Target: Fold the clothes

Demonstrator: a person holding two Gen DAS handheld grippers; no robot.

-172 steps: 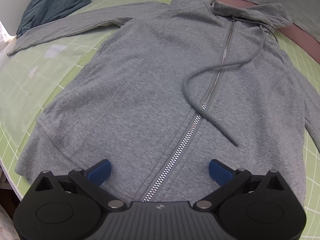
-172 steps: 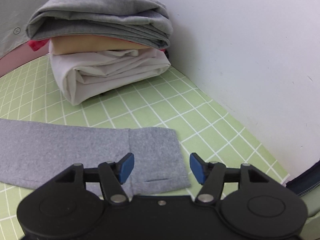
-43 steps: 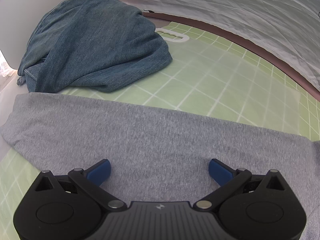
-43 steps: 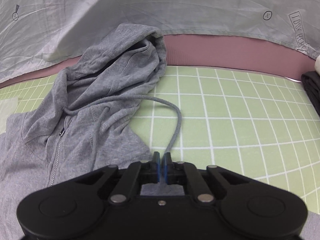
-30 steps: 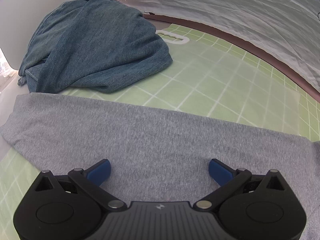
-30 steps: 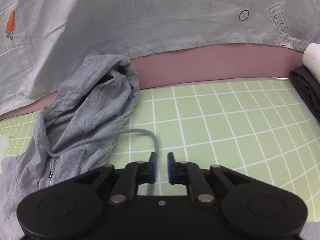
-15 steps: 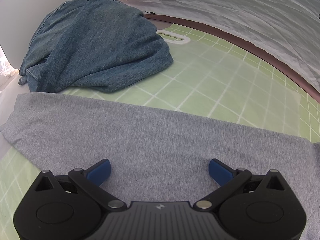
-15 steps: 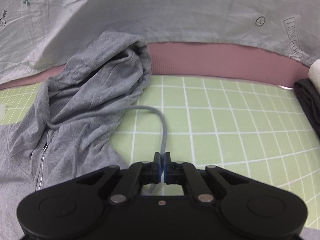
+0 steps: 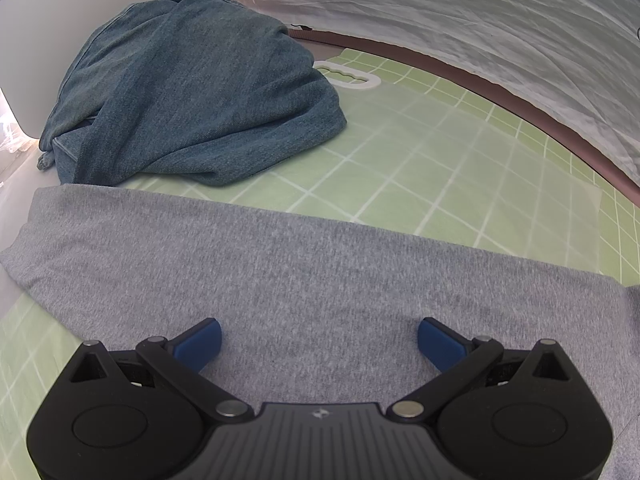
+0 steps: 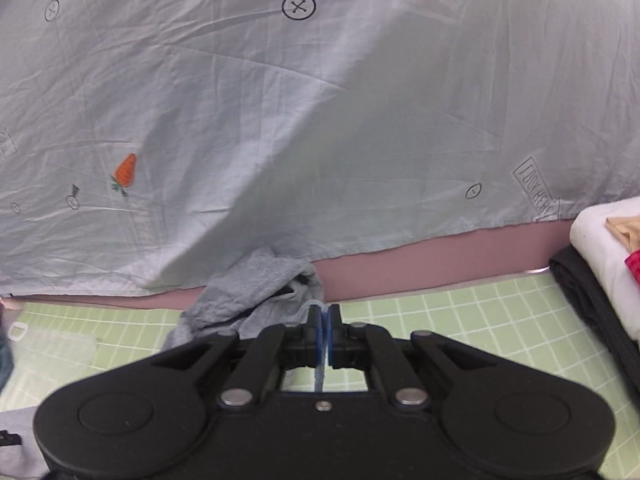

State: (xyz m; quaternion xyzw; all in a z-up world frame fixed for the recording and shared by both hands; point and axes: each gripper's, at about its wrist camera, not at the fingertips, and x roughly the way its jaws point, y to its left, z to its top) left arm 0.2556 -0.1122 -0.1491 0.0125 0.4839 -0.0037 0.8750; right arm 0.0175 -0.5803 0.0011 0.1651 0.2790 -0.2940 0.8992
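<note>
My right claw [image 10: 323,322] is pinching the hoodie drawstring [image 10: 319,376]; left claw [image 9: 319,342] is spread over the grey sleeve [image 9: 280,280]. Sheet [image 10: 320,120] print, partly legible: "YOU HERE".

A green gridded mat [image 9: 460,168] covers my worktop, with a white plastic handle-shaped piece [image 9: 347,75] lying flat on it. Behind runs a pink wall strip [image 10: 440,256], and above that hangs a pale printed sheet [image 10: 320,120] bearing a small orange carrot [image 10: 126,171].

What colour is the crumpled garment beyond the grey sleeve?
Blue denim, clearest in the left wrist view.
</note>
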